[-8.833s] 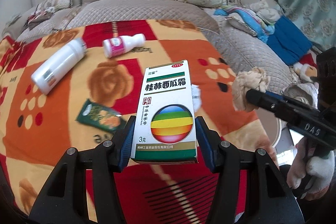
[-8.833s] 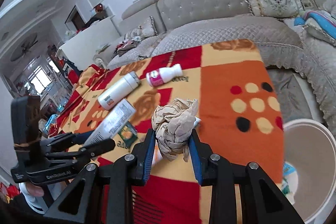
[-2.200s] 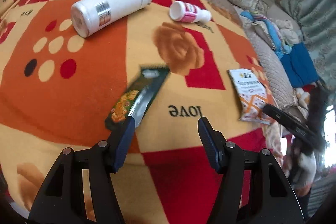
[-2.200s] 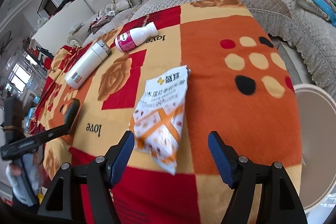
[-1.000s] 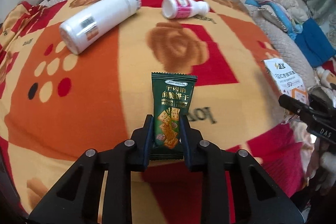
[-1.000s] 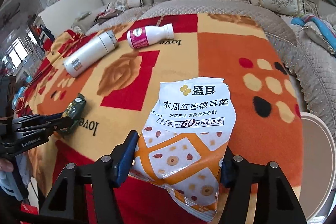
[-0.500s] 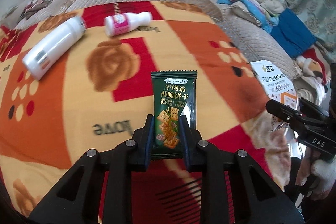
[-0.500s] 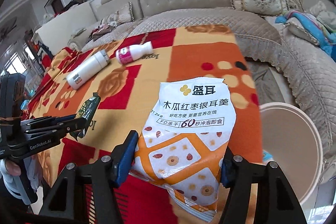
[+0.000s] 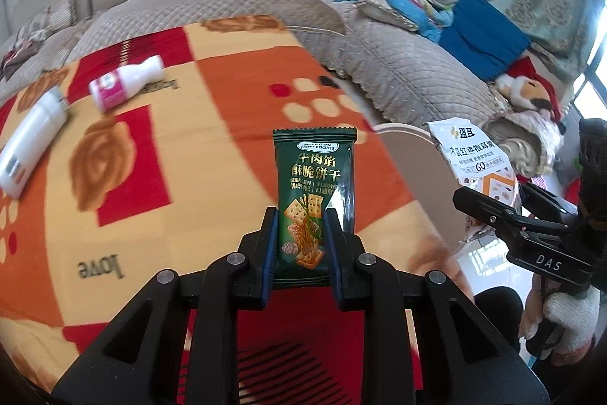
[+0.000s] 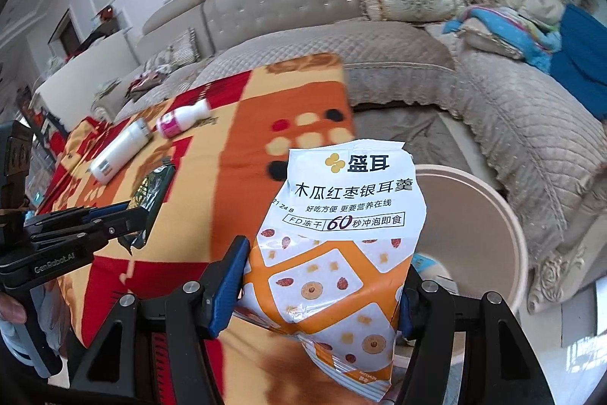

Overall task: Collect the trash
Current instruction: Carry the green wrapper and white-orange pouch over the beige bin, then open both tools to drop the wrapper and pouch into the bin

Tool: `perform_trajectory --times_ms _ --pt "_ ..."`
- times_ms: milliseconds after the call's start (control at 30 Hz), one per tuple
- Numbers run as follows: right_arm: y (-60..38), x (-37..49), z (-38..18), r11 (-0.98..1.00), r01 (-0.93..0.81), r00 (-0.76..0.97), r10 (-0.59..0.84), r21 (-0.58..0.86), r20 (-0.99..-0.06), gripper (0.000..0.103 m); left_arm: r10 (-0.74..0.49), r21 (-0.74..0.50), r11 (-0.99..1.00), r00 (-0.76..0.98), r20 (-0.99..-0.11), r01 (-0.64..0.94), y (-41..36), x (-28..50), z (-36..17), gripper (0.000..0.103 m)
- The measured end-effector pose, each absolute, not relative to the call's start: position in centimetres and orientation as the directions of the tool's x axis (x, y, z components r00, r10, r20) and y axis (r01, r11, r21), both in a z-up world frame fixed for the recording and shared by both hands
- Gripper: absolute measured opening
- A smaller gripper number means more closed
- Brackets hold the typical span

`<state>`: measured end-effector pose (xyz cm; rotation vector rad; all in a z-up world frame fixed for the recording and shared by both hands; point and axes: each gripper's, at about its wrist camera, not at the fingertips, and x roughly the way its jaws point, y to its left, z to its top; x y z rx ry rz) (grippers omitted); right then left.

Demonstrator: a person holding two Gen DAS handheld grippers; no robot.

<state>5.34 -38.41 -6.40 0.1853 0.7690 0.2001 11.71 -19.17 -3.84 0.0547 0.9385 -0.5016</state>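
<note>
My left gripper (image 9: 299,234) is shut on a green biscuit wrapper (image 9: 313,185), held upright above the blanket-covered table (image 9: 197,154). It also shows in the right wrist view (image 10: 151,192). My right gripper (image 10: 322,276) is shut on a white and orange snack pouch (image 10: 341,234), held over the edge of a beige trash bin (image 10: 493,215) beside the table. The pouch also shows in the left wrist view (image 9: 474,154). A white bottle (image 9: 26,143) and a small pink-labelled bottle (image 9: 121,86) lie on the far left of the table.
A grey quilted sofa (image 10: 493,109) wraps behind and to the right of the table, with cushions, blue cloths (image 9: 478,40) and a plush toy (image 9: 527,93). Some trash lies in the bin's bottom (image 10: 428,264).
Both grippers have swung right with their loads. The bin has come closer in the right wrist view, and the pouch now hangs over its rim.
</note>
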Motion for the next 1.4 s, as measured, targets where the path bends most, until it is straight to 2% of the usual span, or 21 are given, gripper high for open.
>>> perform_trajectory --times_ms 600,1000,1033,1100,1167,1400 --pt "-46.1 5.0 -9.9 0.958 0.047 0.68 0.177 0.284 -0.712 0.063 -0.456 -0.215 0.827 0.396 -0.797 0.52 -28.5 11.7 -5.3 0.021" --pt "-48.9 6.3 -13.2 0.945 0.122 0.635 0.161 0.305 -0.756 0.064 -0.513 -0.299 0.798 0.33 -0.792 0.524 -32.6 13.3 -7.2 0.022" --pt "-49.1 6.4 -13.3 0.941 0.128 0.633 0.165 0.313 -0.756 0.065 -0.516 -0.303 0.799 0.333 -0.789 0.52 -32.7 13.4 -7.3 0.024" --pt "-49.5 6.5 -13.6 0.935 0.14 0.63 0.17 0.326 -0.758 0.07 -0.523 -0.316 0.802 0.341 -0.781 0.507 -32.7 13.6 -7.5 0.042" --pt "-49.7 6.5 -13.7 0.93 0.148 0.631 0.174 0.337 -0.756 0.072 -0.543 -0.349 0.796 0.327 -0.774 0.495 -32.6 13.9 -7.7 0.056" --pt "-49.7 6.2 -13.8 0.928 0.147 0.629 0.18 0.342 -0.757 0.072 -0.546 -0.357 0.796 0.324 -0.773 0.488 -32.0 14.1 -7.8 0.058"
